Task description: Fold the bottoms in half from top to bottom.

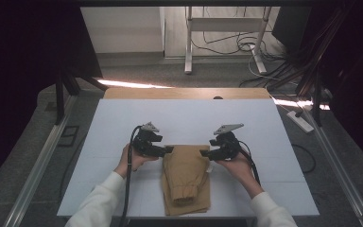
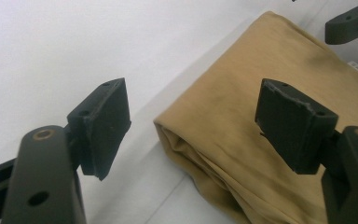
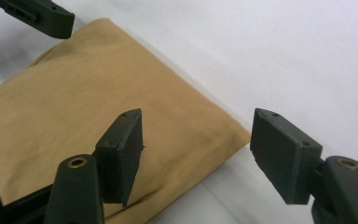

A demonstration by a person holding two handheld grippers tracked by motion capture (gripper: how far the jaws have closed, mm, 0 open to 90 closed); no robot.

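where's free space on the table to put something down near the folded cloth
The white table is bare between the tan folded cloth and the far wooden edge, and along both side edges. It is crowded at the cloth's far corners, where the left gripper and right gripper hover open.

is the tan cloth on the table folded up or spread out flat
Folded. The tan cotton garment lies as a compact, layered rectangle on the white table, and stacked layers show at its corner in the left gripper view.

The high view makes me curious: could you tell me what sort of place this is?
Probably a lab or recording workspace: a white table framed by metal rails, loose cables on the floor, and hand-held grippers over a folded tan garment.
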